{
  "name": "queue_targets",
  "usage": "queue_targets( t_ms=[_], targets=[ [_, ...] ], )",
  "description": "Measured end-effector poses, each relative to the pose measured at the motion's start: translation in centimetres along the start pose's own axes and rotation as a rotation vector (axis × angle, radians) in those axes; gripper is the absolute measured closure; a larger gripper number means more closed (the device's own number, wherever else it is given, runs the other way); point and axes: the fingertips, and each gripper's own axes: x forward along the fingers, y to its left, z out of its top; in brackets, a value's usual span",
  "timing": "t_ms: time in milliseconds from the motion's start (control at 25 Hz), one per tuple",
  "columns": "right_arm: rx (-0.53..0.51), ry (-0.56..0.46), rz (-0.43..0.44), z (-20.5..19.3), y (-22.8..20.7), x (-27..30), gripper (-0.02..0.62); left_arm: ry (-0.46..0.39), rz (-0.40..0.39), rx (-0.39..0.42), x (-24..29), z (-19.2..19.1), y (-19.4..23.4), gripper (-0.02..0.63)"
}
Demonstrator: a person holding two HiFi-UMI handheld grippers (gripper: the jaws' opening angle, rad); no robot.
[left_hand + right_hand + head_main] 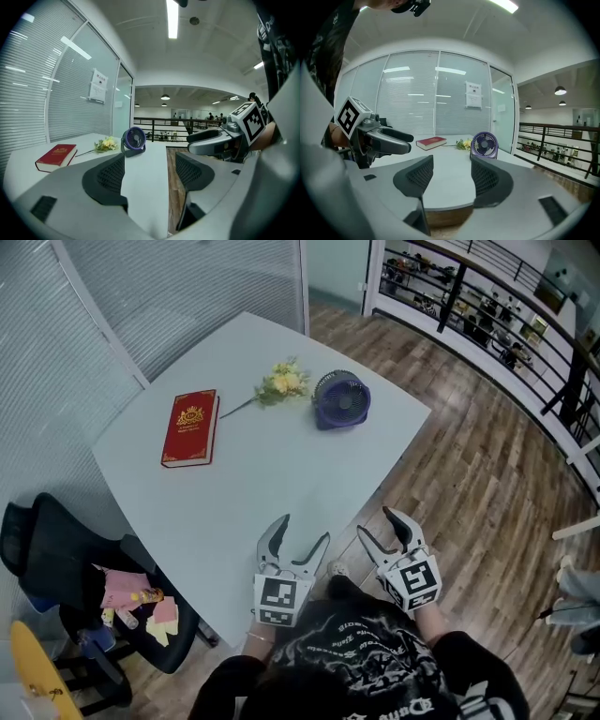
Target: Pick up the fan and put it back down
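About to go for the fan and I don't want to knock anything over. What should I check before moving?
1. The fan stands on its base on the table: ok.
2. The left tongs open, empty: ok.
3. The right tongs open, empty: ok.
4. Tongs near the fan: not ok, both at the near table edge.
5. The flowers clear of the fan: cannot tell, they lie close beside it.
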Motion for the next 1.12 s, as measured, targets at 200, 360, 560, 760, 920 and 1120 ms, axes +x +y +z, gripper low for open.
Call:
queue_targets(
  t_ms=[200, 360, 560, 760, 920, 1120],
  targets=[
    [-0.038, 0.001, 0.032, 0.3, 1.0, 0.5, 0.465, 0.031, 0.006, -0.004, -0.5, -0.9, 0.0, 0.433],
    [-0.045, 0.001, 0.03, 0.3, 1.2, 0.5, 0.541, 0.018, 0.033, -0.033, -1.2, -0.9, 0.6, 0.575],
    [-0.019, 0.002, 0.052, -0.2, 1.6, 0.6, 0.586, 0.063, 0.032, -0.07, -1.2, -2.4, 1.2, 0.586],
    [-0.002, 0.009, 0.028, -0.8, 1.0, 0.3, 0.588, 0.061, 0.004, -0.103, -1.1, -2.6, 0.6, 0.586],
    [0.008, 0.01, 0.007, -1.1, 0.2, 0.1, 0.588, 0.044, -0.015, -0.105, -1.0, -2.1, 0.2, 0.586],
    [-0.001, 0.011, -0.009, -1.1, -0.3, -0.3, 0.589, 0.035, -0.02, -0.106, -1.1, -1.9, -0.3, 0.586]
  ],
)
